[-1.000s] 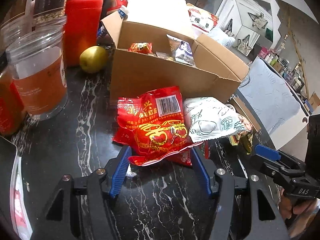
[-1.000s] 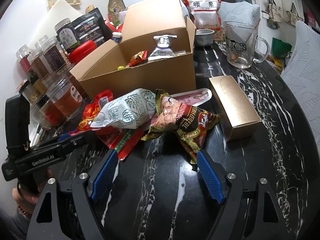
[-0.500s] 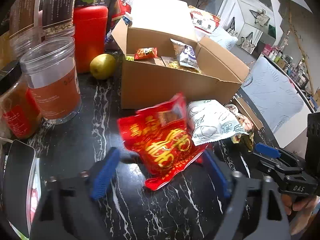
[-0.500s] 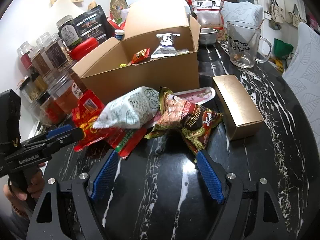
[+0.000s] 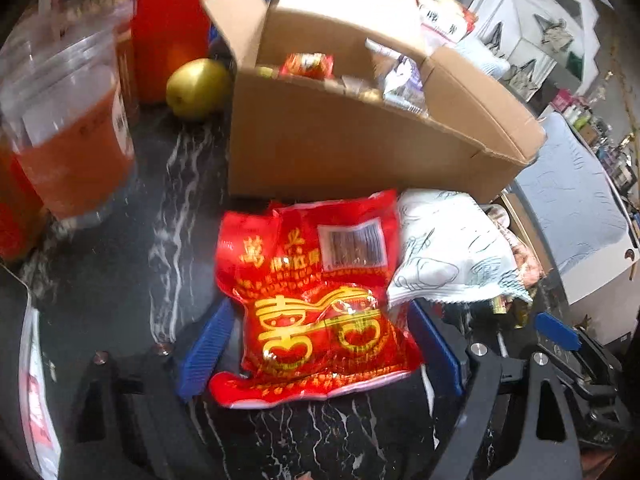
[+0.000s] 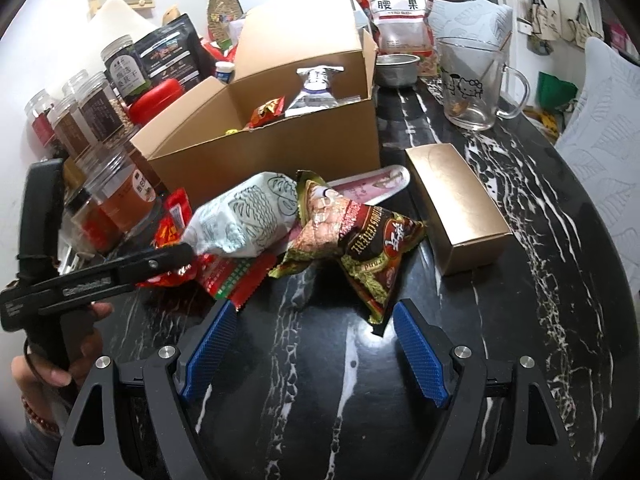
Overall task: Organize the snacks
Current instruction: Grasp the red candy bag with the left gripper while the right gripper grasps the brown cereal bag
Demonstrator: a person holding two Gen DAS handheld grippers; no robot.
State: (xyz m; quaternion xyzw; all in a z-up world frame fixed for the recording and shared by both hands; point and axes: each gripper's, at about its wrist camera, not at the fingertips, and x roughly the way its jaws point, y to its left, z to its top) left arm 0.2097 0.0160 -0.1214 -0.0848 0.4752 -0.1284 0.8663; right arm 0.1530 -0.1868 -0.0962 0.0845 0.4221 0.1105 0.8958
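Tongs (image 5: pixel 320 344) of left hand spread around red snack packet (image 5: pixel 316 300)

Both wrist views look steeply down, close, sharing the cardboard box (image 5: pixel 360 148).

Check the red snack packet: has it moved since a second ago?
Yes. In the right wrist view the red snack packet now lies nearer the cardboard box; the open left gripper straddles it.

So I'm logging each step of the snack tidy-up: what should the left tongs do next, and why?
Probably close on the red packet. The left tongs have just been opening and now straddle it, pads not pressing, and it lies flat on the table in front of the open box, where other snacks already sit.
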